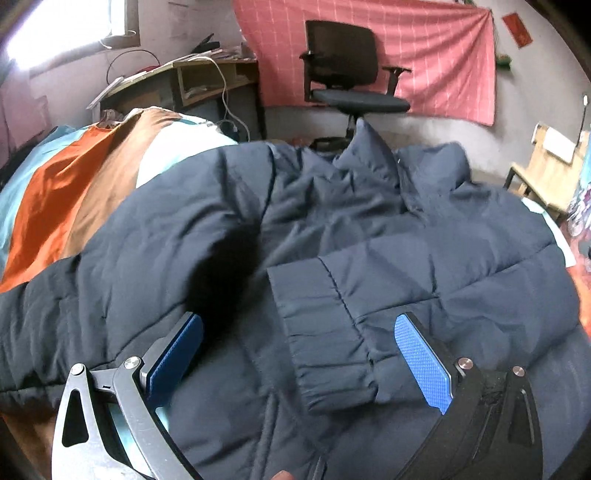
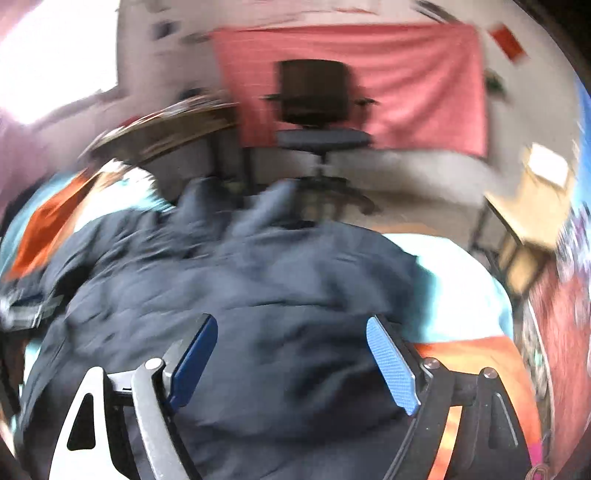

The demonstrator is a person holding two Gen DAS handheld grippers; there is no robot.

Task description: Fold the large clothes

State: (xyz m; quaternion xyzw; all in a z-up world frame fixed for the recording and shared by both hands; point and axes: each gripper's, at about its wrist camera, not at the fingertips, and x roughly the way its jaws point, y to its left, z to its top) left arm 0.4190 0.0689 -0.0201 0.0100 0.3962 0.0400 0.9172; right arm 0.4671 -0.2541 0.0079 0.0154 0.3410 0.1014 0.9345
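Navy puffer jacket (image 1: 332, 229) spread over bed with striped cover (image 1: 74, 192), orange/brown/white/pale-blue bands. Collar (image 1: 364, 155) up at far edge, toward office chair (image 1: 347, 74). One sleeve folded across jacket body, elastic cuff (image 1: 325, 339) lying on top near centre of left wrist view.

Left gripper (image 1: 299, 354): jaws wide apart, blue pads either side of cuff, neither pad pressing on fabric as far as visible. Nothing held. Left pad (image 1: 177, 354) in shadow over jacket body, right pad (image 1: 424, 362) just beside sleeve near cuff.

Right gripper (image 2: 291, 362): jaws apart, above lower part of same jacket (image 2: 258, 288), no fabric pinched between pads. Frame heavily motion-blurred, contact with fabric impossible to confirm. White and orange parts of bed cover (image 2: 461, 325) showing to the right of jacket edge.

Containers: none holding anything clearly readable. Desk (image 1: 192, 81) at far left with open cubby (image 1: 207, 85), papers or flat items inside, too small to tell. White cable (image 1: 225, 96) hanging off desk front. Wooden side table (image 1: 546, 173) at right, white flat item on top. Pink gridded cloth (image 1: 406, 48) hung on wall behind chair. Red paper (image 1: 517, 29) on wall at upper right.
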